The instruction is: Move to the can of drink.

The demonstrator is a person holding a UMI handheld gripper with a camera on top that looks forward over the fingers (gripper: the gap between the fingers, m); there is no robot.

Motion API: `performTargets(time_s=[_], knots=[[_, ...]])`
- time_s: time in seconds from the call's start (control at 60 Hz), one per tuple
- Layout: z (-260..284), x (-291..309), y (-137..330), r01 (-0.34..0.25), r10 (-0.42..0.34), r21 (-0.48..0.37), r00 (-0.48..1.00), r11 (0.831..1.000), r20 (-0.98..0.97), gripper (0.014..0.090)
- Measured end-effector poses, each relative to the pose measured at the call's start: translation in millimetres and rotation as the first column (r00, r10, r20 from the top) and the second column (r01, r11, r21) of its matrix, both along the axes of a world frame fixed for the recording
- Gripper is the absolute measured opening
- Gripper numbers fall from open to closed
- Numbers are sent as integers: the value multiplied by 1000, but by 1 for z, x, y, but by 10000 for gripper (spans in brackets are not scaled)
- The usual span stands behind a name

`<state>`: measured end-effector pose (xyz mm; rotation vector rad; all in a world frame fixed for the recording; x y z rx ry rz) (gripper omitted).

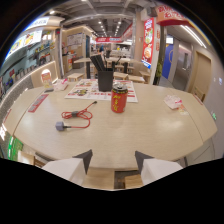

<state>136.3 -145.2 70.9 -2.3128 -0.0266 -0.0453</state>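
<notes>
A red drink can (119, 98) with a gold top stands upright on the pale wooden table (150, 132), well beyond my fingers and slightly right of the line between them. My gripper (113, 159) is open over the table's near edge, with nothing between its two white fingers (75, 166). A wide stretch of bare tabletop lies between the fingertips and the can.
A red cable with a grey plug (75, 117) lies left of the can. Behind it a black holder of chopsticks (104, 77) stands on printed menus (90, 91). A tissue packet (174, 102) lies to the right. More tables and shop signs fill the background.
</notes>
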Motion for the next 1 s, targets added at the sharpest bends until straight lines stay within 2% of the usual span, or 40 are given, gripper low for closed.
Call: performTargets(time_s=[0.183, 0.25, 0.367, 0.6, 0.75, 0.9, 1.0], knots=[[0, 8, 26, 14, -15, 38, 1000, 999, 21, 848], [2, 13, 51, 19, -22, 67, 999, 998, 36, 864], [-3, 24, 103, 27, -32, 111, 999, 993, 42, 846], [-8, 35, 183, 23, -31, 153, 998, 988, 51, 847], [-15, 35, 205, 13, -20, 141, 999, 990, 46, 845], [-14, 35, 207, 19, -25, 142, 999, 990, 39, 861], [-12, 36, 205, 26, -31, 145, 999, 989, 34, 845]])
